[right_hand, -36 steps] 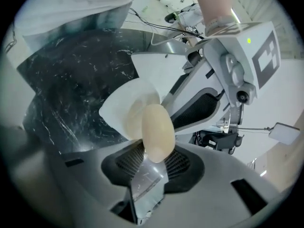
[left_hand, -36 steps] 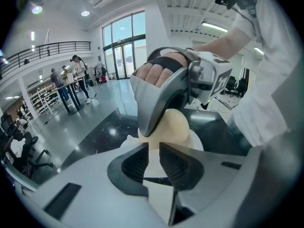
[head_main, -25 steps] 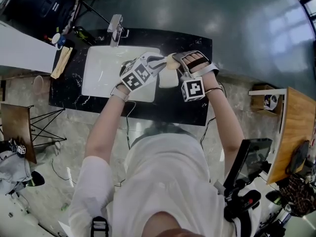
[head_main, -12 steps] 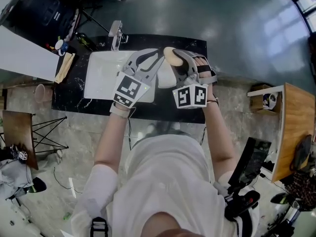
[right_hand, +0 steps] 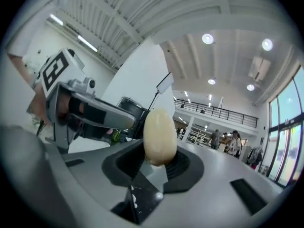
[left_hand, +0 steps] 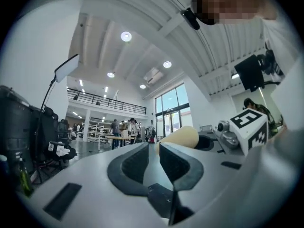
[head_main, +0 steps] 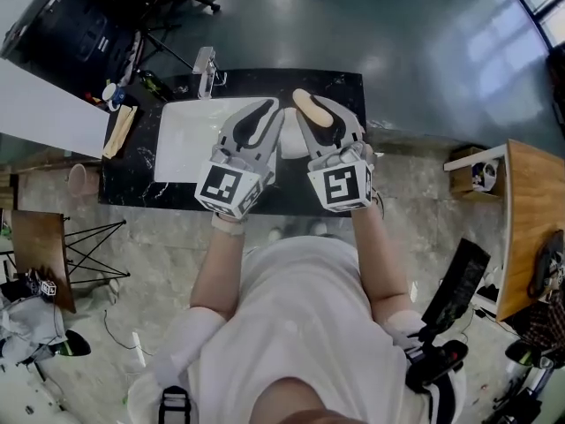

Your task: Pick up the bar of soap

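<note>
The soap [right_hand: 160, 136] is a cream oval bar with no stamp or brand I can read on it. It's standing on end between the pads of my right gripper [head_main: 316, 115], which is clamped on its lower part. Those jaws have just been closing a little, with the bar between them. From the head camera the bar is held up over the right part of the black counter [head_main: 353, 91], toward its back edge and just right of the white sink [head_main: 190, 140].

My left gripper [left_hand: 153, 151] sits just beside the right one on its left, both pointing away from me. Its jaws are nearly together, with a thin gap and nothing in it. In the left gripper view the soap shows just past its right jaw tip.

The only print I can make out is the black-and-white square marker on each gripper's cube, left [head_main: 228, 188] and right [head_main: 340, 186]. The faucet [head_main: 206, 64] stands at the sink's back edge.
</note>
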### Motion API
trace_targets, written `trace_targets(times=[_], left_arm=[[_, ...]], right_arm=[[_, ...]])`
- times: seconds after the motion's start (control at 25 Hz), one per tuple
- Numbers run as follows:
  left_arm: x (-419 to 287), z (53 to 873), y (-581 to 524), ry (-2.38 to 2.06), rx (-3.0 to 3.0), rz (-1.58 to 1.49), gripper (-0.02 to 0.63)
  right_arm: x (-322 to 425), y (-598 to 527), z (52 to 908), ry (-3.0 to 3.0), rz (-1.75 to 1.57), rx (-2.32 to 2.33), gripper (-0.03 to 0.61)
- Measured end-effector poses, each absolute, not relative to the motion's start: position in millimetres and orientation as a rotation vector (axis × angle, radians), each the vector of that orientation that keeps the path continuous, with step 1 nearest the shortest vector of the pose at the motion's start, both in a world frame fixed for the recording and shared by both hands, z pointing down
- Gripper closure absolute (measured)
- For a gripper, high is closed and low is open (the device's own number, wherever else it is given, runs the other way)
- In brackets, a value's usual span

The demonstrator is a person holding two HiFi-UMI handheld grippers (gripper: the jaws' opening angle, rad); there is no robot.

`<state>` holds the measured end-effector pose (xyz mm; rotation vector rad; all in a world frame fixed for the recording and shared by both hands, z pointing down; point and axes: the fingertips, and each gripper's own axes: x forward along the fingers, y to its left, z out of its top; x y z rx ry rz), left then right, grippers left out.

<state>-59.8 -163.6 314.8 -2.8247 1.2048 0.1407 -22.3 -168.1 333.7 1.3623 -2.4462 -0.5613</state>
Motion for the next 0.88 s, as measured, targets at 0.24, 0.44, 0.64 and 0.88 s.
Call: trace_targets(times=[0.24, 0.44, 0.64, 0.88], left_arm=[[-72, 320, -166, 1.283, -2.843, 0.201, 0.538], [-73, 321, -166, 1.280, -2.863, 0.211, 0.538], [-63, 328, -160, 1.236, -2.918, 0.213, 0.538], [-43, 331, -158, 1.198, -2.954, 0.196, 0.538]], right_arm=[[0, -171, 334, -2.618, -0.268, 1.541, 0.456], [10, -171, 336, -2.620, -0.224, 1.584, 0.456], [9, -165, 337, -2.610, -0.202, 1.607, 0.456], [24, -159, 338, -2.578, -0.203, 1.628, 0.456]])
